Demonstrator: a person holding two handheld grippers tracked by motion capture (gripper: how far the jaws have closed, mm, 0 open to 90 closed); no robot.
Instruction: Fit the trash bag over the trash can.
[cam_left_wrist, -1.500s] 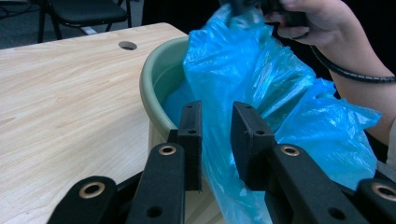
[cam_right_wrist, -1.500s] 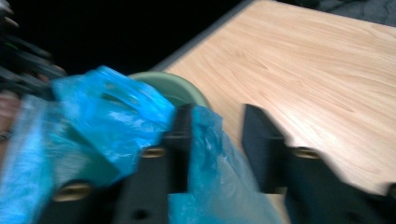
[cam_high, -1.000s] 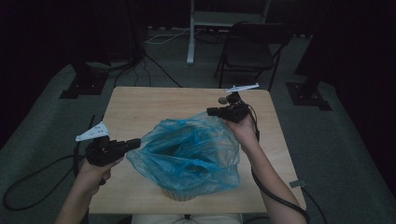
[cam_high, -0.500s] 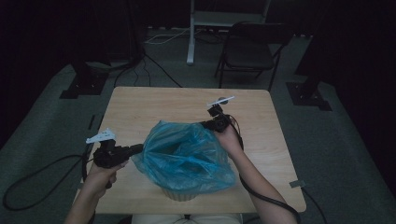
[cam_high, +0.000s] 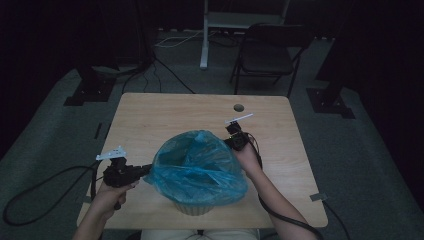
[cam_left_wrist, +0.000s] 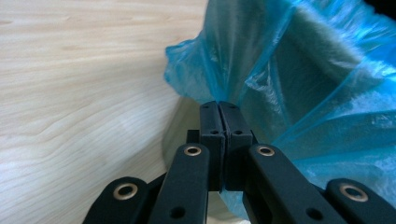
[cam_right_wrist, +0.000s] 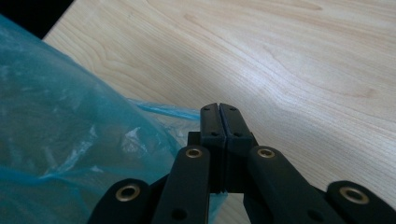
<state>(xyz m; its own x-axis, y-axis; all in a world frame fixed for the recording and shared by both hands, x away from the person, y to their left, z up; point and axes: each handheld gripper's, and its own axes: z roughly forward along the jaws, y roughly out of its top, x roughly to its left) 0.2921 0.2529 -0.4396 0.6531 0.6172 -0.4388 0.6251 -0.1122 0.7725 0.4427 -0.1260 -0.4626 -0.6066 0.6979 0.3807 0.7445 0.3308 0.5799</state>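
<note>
A translucent blue plastic bag is spread over a pale round container near the table's front edge. My left gripper is at the bag's left side, shut on the bag's rim; in the left gripper view the jaws meet on the blue film. My right gripper is at the bag's far right rim, shut on it. In the right gripper view the closed jaws hold a strip of the bag low over the wood. What is inside the container is hidden.
The wooden table has bare wood behind the bag and a small dark round spot at the back right. A folding chair and a white stand are on the floor beyond. Cables trail off both grippers.
Both grippers have come down with the bag's rim. The bag has sunk and tightened over the container. The right gripper has also drawn nearer and leftward.
</note>
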